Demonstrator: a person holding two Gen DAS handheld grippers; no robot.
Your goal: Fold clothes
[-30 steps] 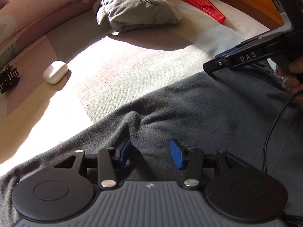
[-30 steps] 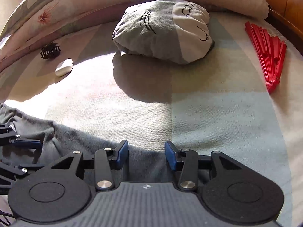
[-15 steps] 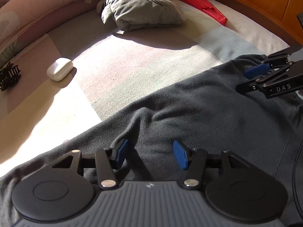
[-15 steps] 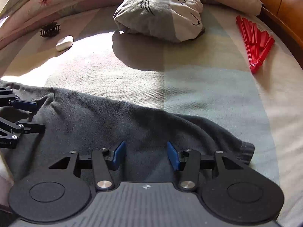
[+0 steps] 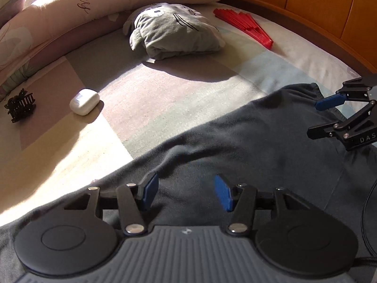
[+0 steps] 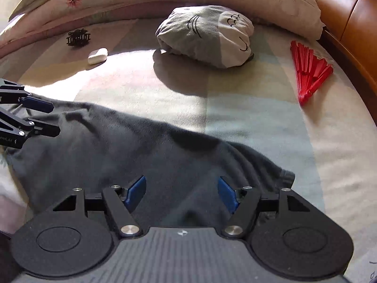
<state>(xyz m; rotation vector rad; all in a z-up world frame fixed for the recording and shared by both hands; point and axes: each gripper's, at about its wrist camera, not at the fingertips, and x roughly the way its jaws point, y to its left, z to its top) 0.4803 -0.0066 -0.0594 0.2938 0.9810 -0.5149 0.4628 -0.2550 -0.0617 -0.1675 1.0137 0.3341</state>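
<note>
— Dark garment (image 5: 247, 146) lies spread across the bed (image 5: 165, 99), below the grey folded piece (image 5: 174, 33), so we can work its edges.
— Why do we hover over it?
— Left gripper (image 5: 186, 192) stands parted and empty; right gripper (image 6: 181, 193) is opening, empty too, probably ready for the next fold.

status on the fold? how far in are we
Done: the grey printed garment sits bundled near the pillows. In hand: nothing gripped; the dark garment lies spread on the bed, with the left gripper open above it and the right gripper opening over it, no cloth pinched by either. Left: the dark garment shows no neat fold yet, so most of its folding likely remains.
</note>
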